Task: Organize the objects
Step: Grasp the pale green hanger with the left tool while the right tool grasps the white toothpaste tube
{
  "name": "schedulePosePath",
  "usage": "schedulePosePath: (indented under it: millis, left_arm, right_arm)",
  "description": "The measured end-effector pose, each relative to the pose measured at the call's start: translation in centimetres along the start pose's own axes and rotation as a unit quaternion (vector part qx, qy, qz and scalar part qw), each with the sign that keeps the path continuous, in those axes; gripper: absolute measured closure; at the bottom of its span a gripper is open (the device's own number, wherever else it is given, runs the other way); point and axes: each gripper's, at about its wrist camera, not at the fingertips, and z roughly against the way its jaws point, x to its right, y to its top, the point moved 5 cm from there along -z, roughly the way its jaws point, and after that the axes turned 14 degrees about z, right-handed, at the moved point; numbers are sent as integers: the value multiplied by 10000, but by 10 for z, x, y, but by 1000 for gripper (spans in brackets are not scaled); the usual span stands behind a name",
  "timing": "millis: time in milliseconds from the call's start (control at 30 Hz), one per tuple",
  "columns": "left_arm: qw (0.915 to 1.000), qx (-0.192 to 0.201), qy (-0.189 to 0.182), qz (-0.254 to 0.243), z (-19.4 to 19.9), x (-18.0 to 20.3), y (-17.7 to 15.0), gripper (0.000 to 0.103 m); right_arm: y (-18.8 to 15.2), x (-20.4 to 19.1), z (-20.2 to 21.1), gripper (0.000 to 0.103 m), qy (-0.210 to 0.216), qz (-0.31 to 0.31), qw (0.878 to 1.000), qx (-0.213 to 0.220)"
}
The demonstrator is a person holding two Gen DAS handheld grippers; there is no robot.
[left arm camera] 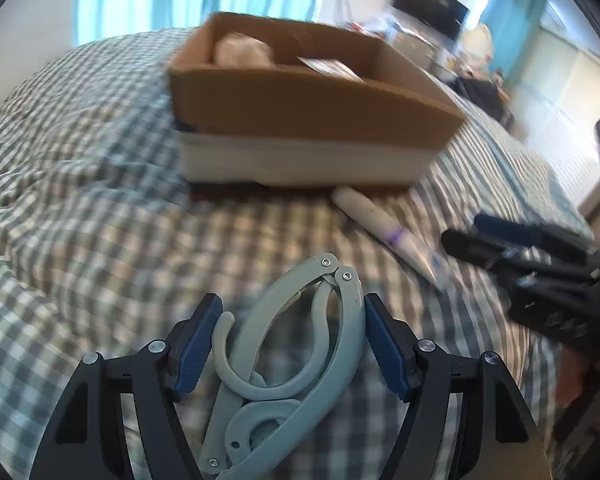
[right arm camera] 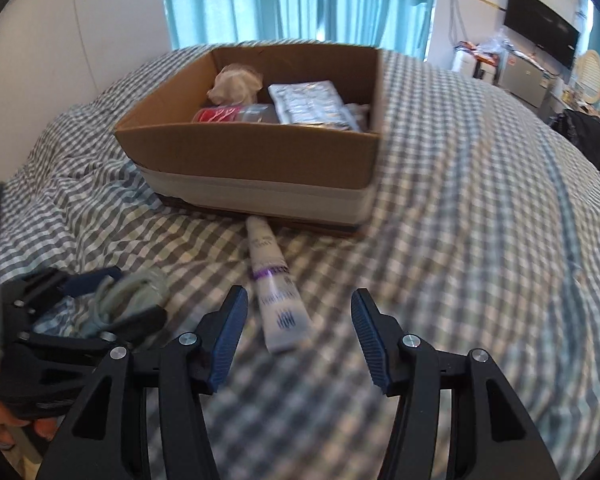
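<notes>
My left gripper (left arm camera: 290, 340) is shut on a pale green folding hanger (left arm camera: 300, 344), held just above the checked bedspread; it also shows in the right wrist view (right arm camera: 128, 292). A cardboard box (left arm camera: 300, 100) stands ahead on the bed; it also shows in the right wrist view (right arm camera: 256, 152), holding a crumpled white cloth (right arm camera: 236, 82), a red-capped jar (right arm camera: 236, 114) and a silver packet (right arm camera: 312, 104). A white tube (right arm camera: 274, 288) lies in front of the box, its flat end between the open fingers of my right gripper (right arm camera: 298, 336), which is empty.
The checked bedspread (right arm camera: 460, 220) covers the whole bed, rumpled at the left. The right gripper shows at the right of the left wrist view (left arm camera: 540, 264). A TV (right arm camera: 540, 24), cabinets and clutter stand at the far right wall. Blue curtains hang behind the bed.
</notes>
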Motion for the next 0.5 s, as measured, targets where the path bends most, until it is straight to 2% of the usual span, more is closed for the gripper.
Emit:
schedulePosePath:
  millis: [233,400,433,500]
  left_arm:
    - [9992,258,155,272,7,-20,29,30]
    - [9988,309,205,316,9,-22,35,30]
    - [9988,317,219,308,9,-21,35,30]
    - [9987,318,213,322,10,-20,35,30]
  right_arm:
    - [29,-10,-47,49,334,-40,9994,-75]
    - [26,-18,-65,70,399,48,9988,-270]
    - [23,-19,-66,79,378,79,9988,-297]
    - [19,-19,-62,79,360,99,9989,-288]
